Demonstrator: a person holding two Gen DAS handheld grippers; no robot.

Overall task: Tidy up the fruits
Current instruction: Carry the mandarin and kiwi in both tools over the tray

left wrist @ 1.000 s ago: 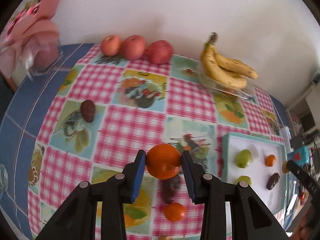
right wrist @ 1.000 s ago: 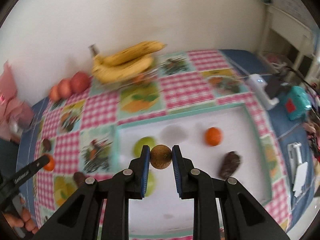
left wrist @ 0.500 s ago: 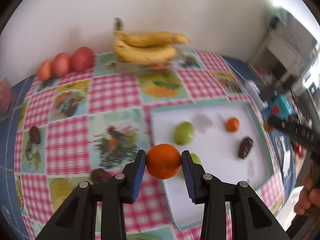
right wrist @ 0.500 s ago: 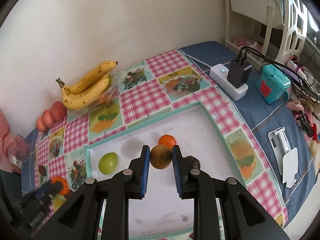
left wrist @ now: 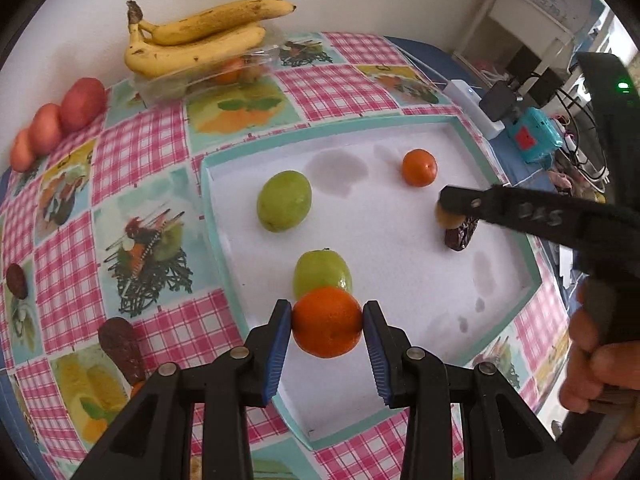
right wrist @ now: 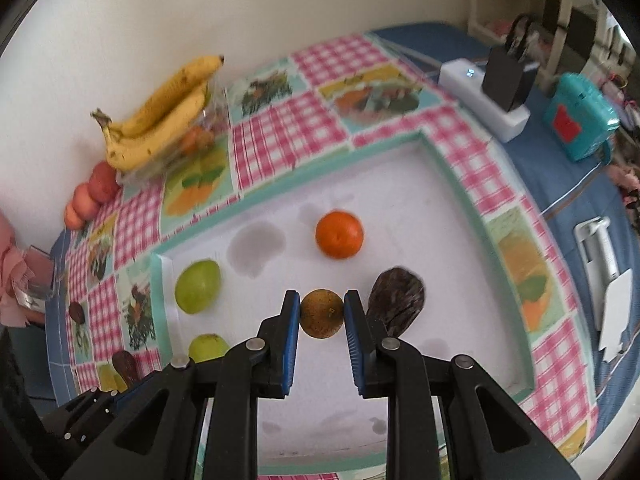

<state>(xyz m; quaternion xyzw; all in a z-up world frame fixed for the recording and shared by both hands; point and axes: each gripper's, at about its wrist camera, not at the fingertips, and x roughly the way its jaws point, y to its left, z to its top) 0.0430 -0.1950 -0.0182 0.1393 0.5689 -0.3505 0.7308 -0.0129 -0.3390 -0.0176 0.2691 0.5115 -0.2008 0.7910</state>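
My left gripper (left wrist: 327, 322) is shut on an orange (left wrist: 327, 321), held over the near part of the white tray (left wrist: 400, 280), just in front of a green fruit (left wrist: 322, 272). My right gripper (right wrist: 322, 314) is shut on a small brown round fruit (right wrist: 322, 313), low over the tray beside a dark wrinkled date (right wrist: 396, 298). In the left wrist view that brown fruit (left wrist: 446, 218) shows under the right gripper's finger, next to the date (left wrist: 461, 234). A second green fruit (left wrist: 284, 201) and a small orange (left wrist: 419, 168) lie in the tray.
Bananas (left wrist: 200, 40) rest on a clear box at the back by the wall, with three red apples (left wrist: 56, 120) to their left. Dark dates (left wrist: 122, 346) lie on the checked cloth left of the tray. A power strip (right wrist: 484, 102) and teal box (right wrist: 580, 118) sit right.
Both grippers swung over the tray with their fruits. The left one came in from the cloth to the tray's near edge. The right one shifted right and sank beside the date.
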